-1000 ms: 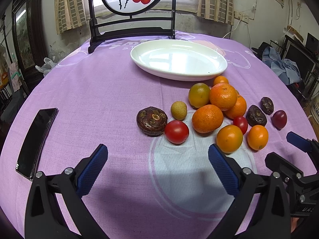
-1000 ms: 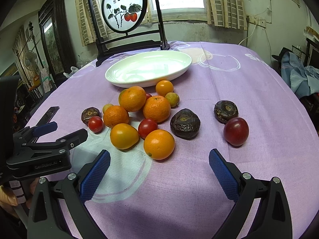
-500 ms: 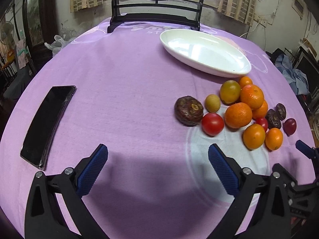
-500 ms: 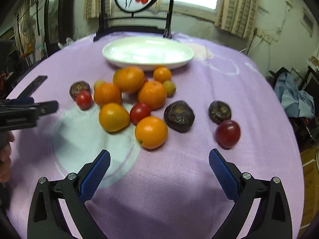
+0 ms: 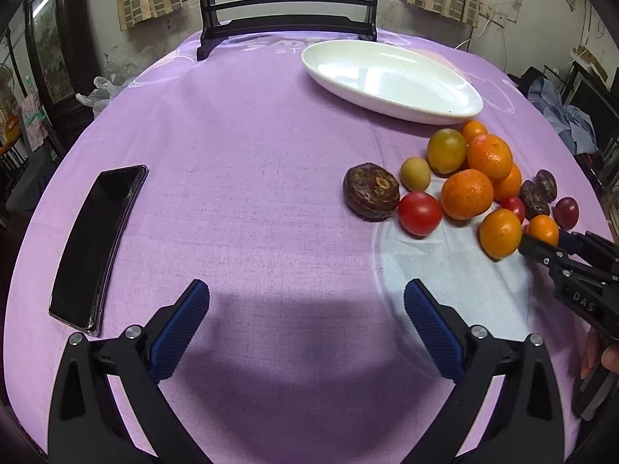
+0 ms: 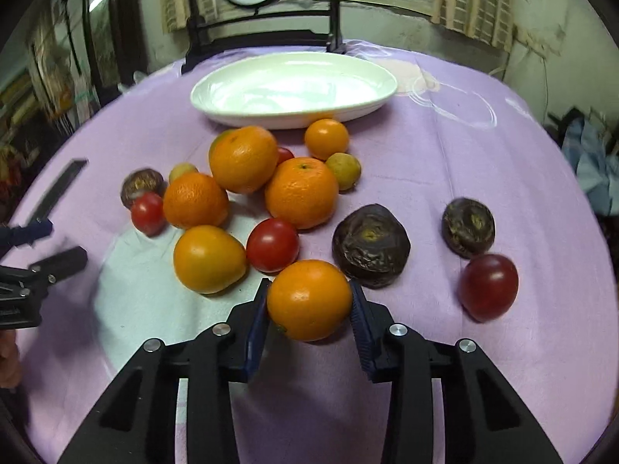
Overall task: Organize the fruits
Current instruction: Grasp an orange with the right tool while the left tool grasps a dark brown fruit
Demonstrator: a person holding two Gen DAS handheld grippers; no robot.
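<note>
Several fruits lie in a loose heap on the purple tablecloth in front of an empty white oval plate (image 6: 271,120): oranges, red tomatoes (image 6: 272,245), dark wrinkled fruits (image 6: 370,249) and small yellow-green ones. My right gripper (image 6: 309,290) has its jaws closing on the nearest small orange (image 6: 309,303), with a blue pad touching each side of it. The left wrist view shows the same grip at the heap's right edge, on that orange (image 5: 541,228). My left gripper (image 5: 306,290) is open over bare cloth, left of the heap, holding nothing.
A black phone (image 5: 96,239) lies on the cloth at the left. A dark wooden screen stand (image 5: 286,27) rises at the table's far edge behind the plate (image 5: 387,106). A dark red fruit (image 6: 488,286) and a wrinkled one (image 6: 468,227) sit apart at the right.
My right gripper went from wide open to closed around the nearest small orange after moving in on it. The left gripper swung left, so the heap now sits at its right.
</note>
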